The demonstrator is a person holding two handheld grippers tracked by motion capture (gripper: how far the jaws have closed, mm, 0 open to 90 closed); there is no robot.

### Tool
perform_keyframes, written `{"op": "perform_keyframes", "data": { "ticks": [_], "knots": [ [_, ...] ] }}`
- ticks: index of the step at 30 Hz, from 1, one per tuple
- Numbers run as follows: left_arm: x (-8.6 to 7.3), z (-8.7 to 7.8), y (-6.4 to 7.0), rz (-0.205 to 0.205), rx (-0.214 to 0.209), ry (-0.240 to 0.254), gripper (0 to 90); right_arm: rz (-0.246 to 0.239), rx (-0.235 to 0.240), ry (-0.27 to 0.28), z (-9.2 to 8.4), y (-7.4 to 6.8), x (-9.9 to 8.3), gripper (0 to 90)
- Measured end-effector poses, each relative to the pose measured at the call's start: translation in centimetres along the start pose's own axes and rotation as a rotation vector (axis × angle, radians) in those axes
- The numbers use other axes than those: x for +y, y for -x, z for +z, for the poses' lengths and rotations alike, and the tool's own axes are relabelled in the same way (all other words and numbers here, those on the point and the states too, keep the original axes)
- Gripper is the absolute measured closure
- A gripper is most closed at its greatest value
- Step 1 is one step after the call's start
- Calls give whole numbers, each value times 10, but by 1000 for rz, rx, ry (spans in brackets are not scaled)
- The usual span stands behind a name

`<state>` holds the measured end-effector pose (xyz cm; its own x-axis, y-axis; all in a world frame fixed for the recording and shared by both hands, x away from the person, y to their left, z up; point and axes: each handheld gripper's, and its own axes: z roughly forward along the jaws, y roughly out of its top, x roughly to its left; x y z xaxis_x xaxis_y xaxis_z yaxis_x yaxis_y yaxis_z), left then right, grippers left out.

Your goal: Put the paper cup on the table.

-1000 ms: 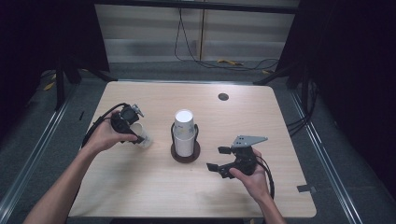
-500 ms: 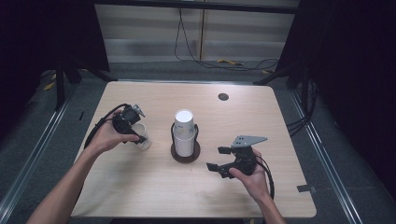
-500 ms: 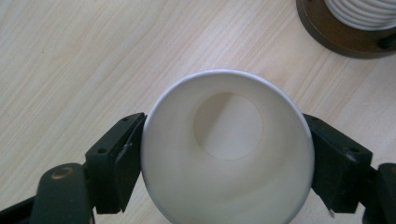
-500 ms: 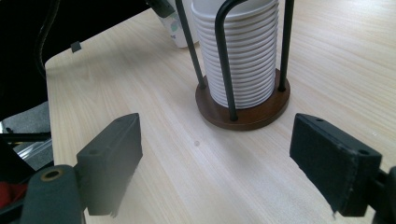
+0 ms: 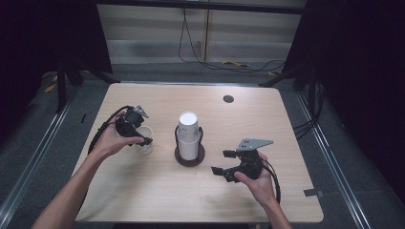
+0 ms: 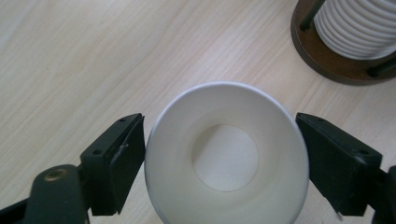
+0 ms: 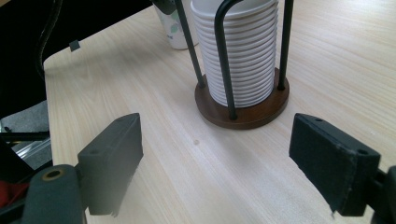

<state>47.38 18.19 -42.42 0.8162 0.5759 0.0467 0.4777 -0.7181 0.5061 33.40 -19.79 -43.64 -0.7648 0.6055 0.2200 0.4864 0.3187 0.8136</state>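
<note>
Left hand-held gripper (image 6: 219, 154) is straddling a single paper cup (image 6: 226, 156), which is standing upright on the worktop (image 5: 143, 191), left of the cup stack (image 5: 188, 136) in its holder (image 5: 189, 156). Jaws have just been opening; the pads are looking just clear of the cup wall, so prob released. Right hand-held gripper (image 7: 219, 161) is hovering wide w/ nothing between the jaws, facing the stack. My read on the cup: very light, thin-walled, crushing easily, tipping easily. Best grip approx mid-wall w/ light squeeze, or under the rolled rim, where it's stiffer.
</note>
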Motion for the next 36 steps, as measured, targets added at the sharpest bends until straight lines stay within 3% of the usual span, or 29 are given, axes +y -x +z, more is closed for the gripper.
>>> {"op": "perform_keyframes", "data": {
  "ticks": [14, 17, 19, 25, 28, 36],
  "knots": [
    [-1, -8, 2, 10, -35, 114, 168, 1, -1, 2, 0, 1, 0, 179],
    [-1, -9, 2, -18, -44, 140, 168, 1, 0, 1, 1, 1, 0, 179],
    [-2, -9, 3, -12, -37, 143, 168, 1, -1, 0, 0, 0, 0, 178],
    [-7, -14, 3, -58, -27, 225, 184, 1, -2, -1, 0, 0, 0, 179],
    [-8, -17, 3, -58, -38, 242, 184, 4, -2, -1, 1, 1, 0, 179],
    [-17, -23, 8, -100, -70, 375, 185, 3, -3, -1, 1, 0, 0, 179]
  ]
}}
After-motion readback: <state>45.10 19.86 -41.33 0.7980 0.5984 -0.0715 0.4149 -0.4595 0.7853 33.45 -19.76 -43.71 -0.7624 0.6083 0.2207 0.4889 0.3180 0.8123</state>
